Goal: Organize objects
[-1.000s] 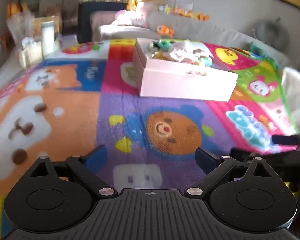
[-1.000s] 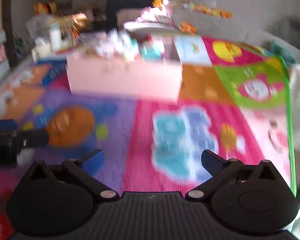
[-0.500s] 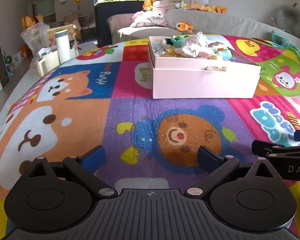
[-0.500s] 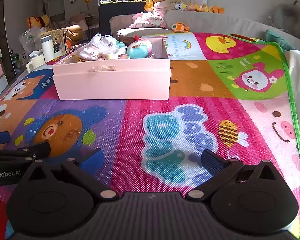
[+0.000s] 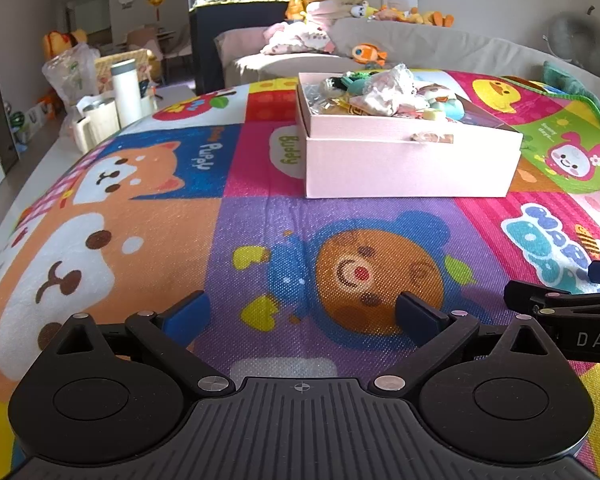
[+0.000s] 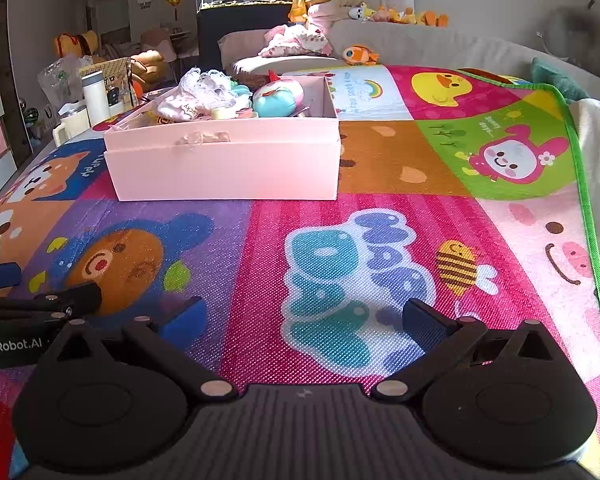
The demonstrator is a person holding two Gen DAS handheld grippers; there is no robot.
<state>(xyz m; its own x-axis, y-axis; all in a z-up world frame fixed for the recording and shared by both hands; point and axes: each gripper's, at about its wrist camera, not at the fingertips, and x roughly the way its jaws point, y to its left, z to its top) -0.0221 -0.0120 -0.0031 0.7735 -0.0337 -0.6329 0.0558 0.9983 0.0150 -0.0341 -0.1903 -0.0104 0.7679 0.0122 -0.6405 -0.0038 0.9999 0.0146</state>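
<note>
Both grippers are just hanging low over the cartoon play mat (image 5: 228, 216); left gripper (image 5: 300, 312) has its fingers wide apart over the bear print, nothing between them; right gripper (image 6: 304, 320) same deal, fingers spread and empty over the blue lettering; the pink box (image 5: 408, 160) sits on the mat further ahead, well apart from both, piled with small toys (image 6: 278, 98) and bits of cloth.

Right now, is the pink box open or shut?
Open. The pink box has no lid on it, and toys and white cloth heap above its rim in both wrist views.
</note>
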